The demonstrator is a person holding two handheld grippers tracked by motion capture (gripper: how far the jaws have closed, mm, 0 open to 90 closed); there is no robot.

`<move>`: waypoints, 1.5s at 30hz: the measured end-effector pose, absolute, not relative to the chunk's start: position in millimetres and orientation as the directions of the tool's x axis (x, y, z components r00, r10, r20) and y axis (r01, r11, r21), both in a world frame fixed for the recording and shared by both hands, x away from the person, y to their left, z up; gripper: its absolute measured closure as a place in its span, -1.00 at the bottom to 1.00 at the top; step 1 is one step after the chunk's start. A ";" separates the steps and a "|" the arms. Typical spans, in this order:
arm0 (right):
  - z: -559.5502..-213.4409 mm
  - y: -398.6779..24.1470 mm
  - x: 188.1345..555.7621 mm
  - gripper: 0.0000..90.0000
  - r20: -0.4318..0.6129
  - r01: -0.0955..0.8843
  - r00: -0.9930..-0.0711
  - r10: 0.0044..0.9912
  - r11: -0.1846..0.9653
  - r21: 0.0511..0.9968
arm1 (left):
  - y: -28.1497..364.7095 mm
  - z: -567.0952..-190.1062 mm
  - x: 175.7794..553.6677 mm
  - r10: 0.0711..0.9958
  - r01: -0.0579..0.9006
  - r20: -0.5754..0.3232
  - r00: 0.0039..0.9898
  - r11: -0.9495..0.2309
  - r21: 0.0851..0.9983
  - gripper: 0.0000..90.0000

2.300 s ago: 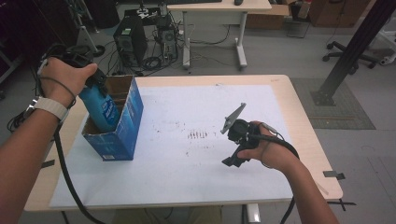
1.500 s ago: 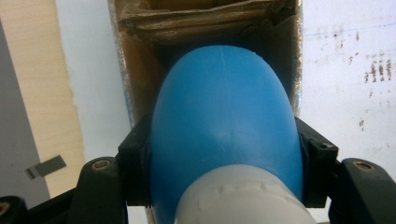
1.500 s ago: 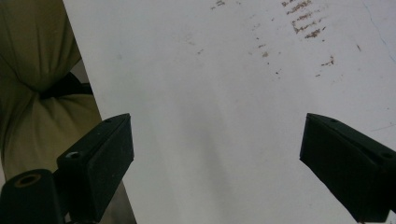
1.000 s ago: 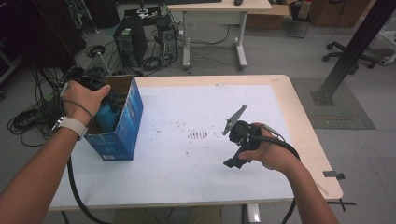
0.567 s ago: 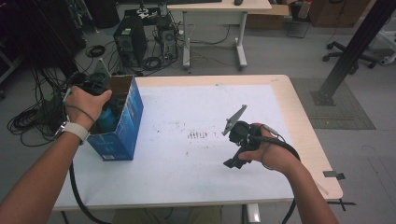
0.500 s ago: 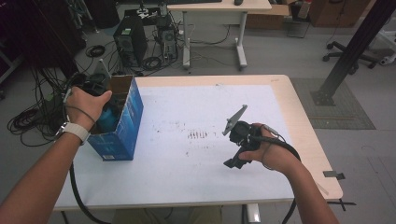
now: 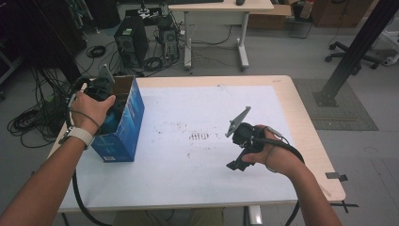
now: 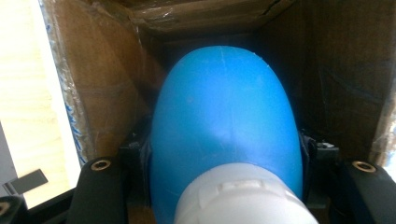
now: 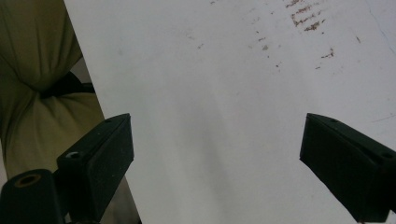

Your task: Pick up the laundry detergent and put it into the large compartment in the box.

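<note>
Clamping a blue bottle (image 8: 224,135) between its two black jaws, the left gripper (image 8: 224,186) reaches down into an open cardboard box (image 8: 93,84), the bottle's rounded blue body filling the centre of the left gripper view and its white cap (image 8: 240,198) sitting at the bottom edge, between the jaws. Brown cardboard walls close in at left, top and right of that frame, so the bottle appears to be well inside the box, though whether its far end rests on the bottom cannot be told. In the high view the same gripper (image 7: 101,92) sits at centre left, under the person's left hand (image 7: 91,106), plunged into the top of the blue-printed box (image 7: 120,136), which stands near the left edge of the table (image 7: 306,136). At centre right of that view the right gripper (image 7: 240,141) hangs over the white sheet (image 7: 188,179) covering the tabletop; the right gripper view shows its jaws spread wide with nothing between them, only bare white sheet with a few brown marks at upper right. The step in hand looks like the packing of the bottle into the box. Judged from this, the next move calls for the left jaws to let go once the bottle is settled, then a straight lift out so the jaws do not catch the cardboard walls or drag the bottle back up.
</note>
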State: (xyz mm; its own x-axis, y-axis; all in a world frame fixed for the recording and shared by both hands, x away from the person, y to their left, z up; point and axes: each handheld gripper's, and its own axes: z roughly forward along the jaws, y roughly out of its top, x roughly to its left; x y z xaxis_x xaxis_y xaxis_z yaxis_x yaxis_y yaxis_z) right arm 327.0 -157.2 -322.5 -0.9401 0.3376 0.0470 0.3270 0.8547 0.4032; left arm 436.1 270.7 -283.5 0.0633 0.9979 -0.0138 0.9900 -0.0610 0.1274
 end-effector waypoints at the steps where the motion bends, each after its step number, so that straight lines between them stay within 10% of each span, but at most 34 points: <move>1: -322.6 -157.5 327.0 -0.79 0.046 0.329 -0.939 0.340 0.854 0.404 | 270.6 -283.8 436.2 0.998 0.990 -0.013 0.063 -0.061 0.126 -0.17; 45: -323.7 -158.3 322.6 -0.78 0.054 0.332 -0.939 0.339 0.858 0.393 | 282.1 -284.3 441.4 0.994 0.992 -0.089 0.071 -0.061 0.110 -0.45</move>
